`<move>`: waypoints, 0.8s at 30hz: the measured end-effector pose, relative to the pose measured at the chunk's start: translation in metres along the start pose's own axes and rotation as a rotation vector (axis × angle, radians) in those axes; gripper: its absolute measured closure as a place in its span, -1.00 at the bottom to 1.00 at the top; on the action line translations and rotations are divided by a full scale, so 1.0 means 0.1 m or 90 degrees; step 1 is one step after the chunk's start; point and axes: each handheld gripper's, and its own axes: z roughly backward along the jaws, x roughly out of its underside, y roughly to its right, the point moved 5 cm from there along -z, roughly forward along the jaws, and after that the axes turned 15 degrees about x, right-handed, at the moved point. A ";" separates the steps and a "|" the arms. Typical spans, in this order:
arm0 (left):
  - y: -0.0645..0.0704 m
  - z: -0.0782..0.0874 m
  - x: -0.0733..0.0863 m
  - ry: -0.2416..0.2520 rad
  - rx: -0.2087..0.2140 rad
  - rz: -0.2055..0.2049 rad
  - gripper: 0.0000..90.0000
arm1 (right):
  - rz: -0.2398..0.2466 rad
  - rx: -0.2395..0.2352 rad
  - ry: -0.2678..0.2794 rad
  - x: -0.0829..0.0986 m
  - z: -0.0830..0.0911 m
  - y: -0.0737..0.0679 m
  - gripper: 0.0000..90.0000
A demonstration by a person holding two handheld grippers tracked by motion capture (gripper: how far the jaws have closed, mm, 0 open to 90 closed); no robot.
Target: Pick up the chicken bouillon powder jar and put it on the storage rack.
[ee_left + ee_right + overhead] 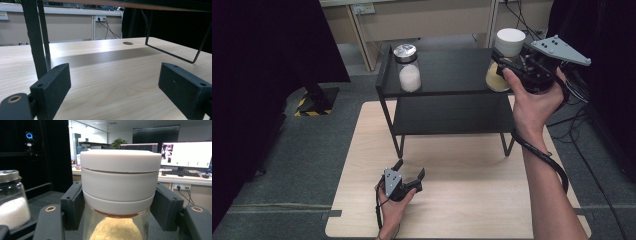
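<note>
The right gripper (pixel 507 64) is holding a jar of yellow grains (pixel 117 195) at the right end of the top shelf of a black two-tier rack (pixel 447 70). In the right gripper view the jar is sitting squarely between the two black fingers (pixel 72 205), one on either side of its wide white lid (pixel 120 177); the pads are bearing against the lower band of the lid and the glass neck just below it, so the fingers are pinching the jar. The jar is standing upright, its long axis vertical, lid uppermost, with the yellow fill lying below finger level. A second jar, holding white grains (pixel 409 67) under a metal lid, is standing upright at the left end of the same shelf, well apart from the fingers and to their left in the right gripper view. Count: two jars, one rack with two shelves, two grippers. The left gripper (pixel 410 173) is resting low over the light wooden table (pixel 462 200) in front of the rack, held in the person's left hand (pixel 393 205). Its fingers (pixel 53 86) are spread wide with nothing between them but bare tabletop; a rack leg (pixel 35 37) is standing just beyond the left-hand finger.
</note>
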 end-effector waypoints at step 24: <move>0.00 0.00 0.00 0.000 0.000 -0.001 -0.77 | 0.029 0.015 0.007 0.06 -0.11 -0.03 -0.25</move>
